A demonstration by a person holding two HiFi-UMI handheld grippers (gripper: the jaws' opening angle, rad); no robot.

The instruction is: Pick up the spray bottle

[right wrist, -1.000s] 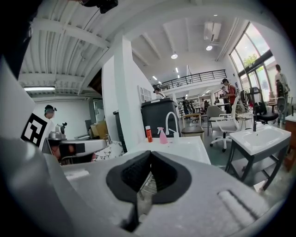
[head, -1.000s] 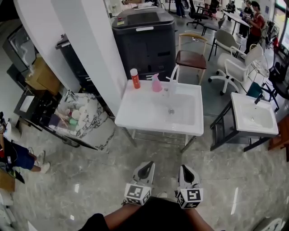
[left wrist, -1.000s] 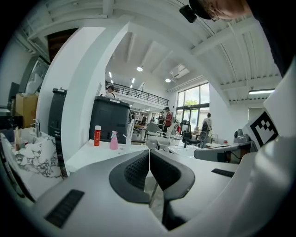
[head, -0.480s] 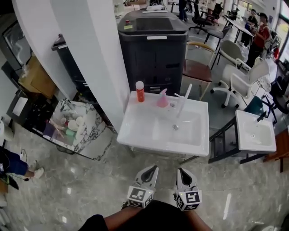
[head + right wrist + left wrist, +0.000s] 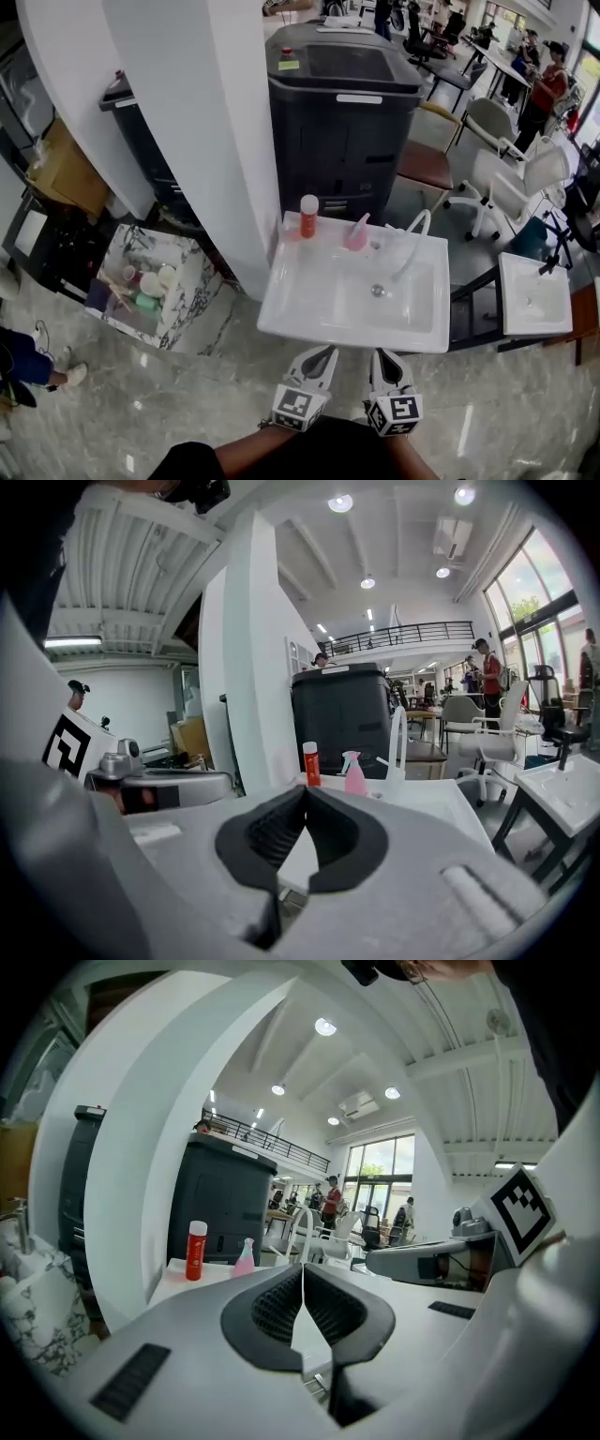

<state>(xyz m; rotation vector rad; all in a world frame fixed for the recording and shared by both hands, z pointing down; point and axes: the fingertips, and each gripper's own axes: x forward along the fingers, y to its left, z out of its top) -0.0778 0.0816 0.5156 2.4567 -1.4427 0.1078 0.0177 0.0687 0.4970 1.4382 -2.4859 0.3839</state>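
A pink spray bottle stands at the back rim of a white sink, next to a red can with a white cap and left of the curved tap. It also shows as the pink spray bottle in the left gripper view and the pink spray bottle in the right gripper view. My left gripper and right gripper hang side by side just in front of the sink's near edge. Both are shut and empty, well short of the bottle.
A large dark grey machine stands behind the sink. A white pillar rises at the left, with a marbled bin of bottles at its foot. A second sink and chairs are at the right; people stand far back.
I have walked forward: the sink has come closer, from mid-frame to just ahead of the grippers. Both grippers stayed shut, side by side.
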